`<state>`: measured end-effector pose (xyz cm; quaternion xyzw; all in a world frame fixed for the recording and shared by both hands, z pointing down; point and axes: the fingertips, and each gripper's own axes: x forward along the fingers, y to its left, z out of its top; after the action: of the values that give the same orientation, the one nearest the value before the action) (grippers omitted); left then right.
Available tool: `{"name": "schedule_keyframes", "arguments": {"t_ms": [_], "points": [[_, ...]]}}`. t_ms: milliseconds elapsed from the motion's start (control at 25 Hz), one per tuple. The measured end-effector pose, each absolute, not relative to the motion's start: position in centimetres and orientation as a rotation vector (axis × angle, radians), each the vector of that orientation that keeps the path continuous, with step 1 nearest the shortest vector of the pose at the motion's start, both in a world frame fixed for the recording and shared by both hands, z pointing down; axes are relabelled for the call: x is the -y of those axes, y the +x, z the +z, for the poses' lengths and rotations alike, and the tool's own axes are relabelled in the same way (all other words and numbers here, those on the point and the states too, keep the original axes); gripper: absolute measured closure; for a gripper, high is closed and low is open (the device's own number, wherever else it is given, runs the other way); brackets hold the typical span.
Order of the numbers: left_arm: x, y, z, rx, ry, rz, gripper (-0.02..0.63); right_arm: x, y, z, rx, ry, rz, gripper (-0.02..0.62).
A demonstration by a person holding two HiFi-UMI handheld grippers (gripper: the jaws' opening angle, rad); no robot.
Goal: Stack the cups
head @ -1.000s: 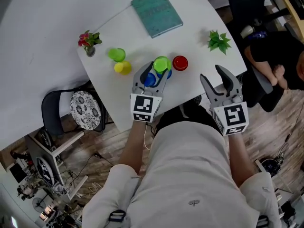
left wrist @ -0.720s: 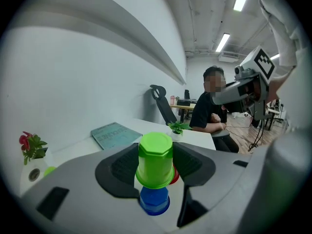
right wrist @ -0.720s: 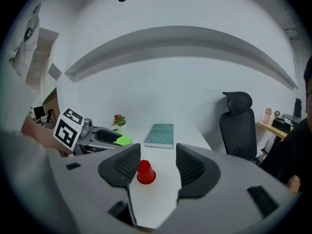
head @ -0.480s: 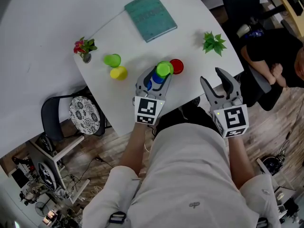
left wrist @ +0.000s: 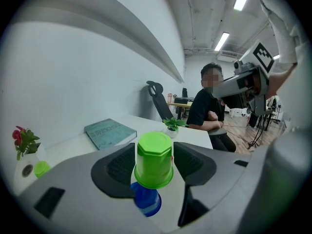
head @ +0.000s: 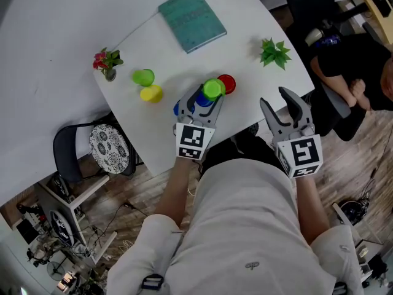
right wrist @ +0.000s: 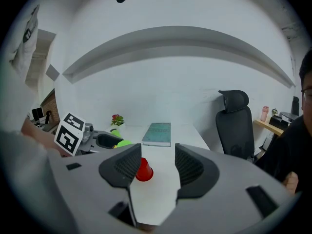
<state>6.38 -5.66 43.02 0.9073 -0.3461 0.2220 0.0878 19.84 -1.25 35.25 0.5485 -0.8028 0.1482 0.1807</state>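
- Grey plastic left gripper [left wrist: 155, 154]: jaws spread and just been opening a little wider. An inverted lime-green plastic cup [left wrist: 154, 159] stands between the pads, which sit just beside its walls and do not look to be pinching it.
- Stack in hand: that green cup is capped over an inverted blue plastic cup [left wrist: 146, 203], whose rim shows below it. The pair stands by the near edge of the white table [head: 184, 60], roughly midway along.
- Second blue shape [head: 177, 108]: probably another cup, just outside the left gripper's outer jaw and largely hidden.
- Grey plastic right gripper [right wrist: 158, 162]: jaws apart, just been closing slightly, nothing between them. It hovers at the near edge, toward the right corner.
- Inverted red plastic cup [right wrist: 143, 170]: just beside the stack, on its far right side.
- Yellow plastic cup [head: 151, 93] and second lime-green plastic cup [head: 144, 77]: side by side toward the left corner, well apart from the stack.
- Handling note (judgement): draw the left gripper straight back with the jaws kept wide, so no pad drags the green cup off its seat. Confirm that it sits level. The red cup, being nearest, suits the next pick; lower it squarely over the stack.
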Motion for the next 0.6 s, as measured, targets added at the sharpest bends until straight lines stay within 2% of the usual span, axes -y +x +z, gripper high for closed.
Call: {"name": "schedule_keyframes", "arguments": {"t_ms": [120, 600], "points": [[5.7, 6.3, 42.8, 1.039, 2.696, 0.645, 0.351, 1.2, 19.9, 35.1, 2.270, 1.553, 0.415, 0.374], [4.6, 3.3, 39.0, 1.109, 2.676, 0.437, 0.350, 3.2, 17.9, 33.4, 2.362, 1.522, 0.360, 0.374]]}}
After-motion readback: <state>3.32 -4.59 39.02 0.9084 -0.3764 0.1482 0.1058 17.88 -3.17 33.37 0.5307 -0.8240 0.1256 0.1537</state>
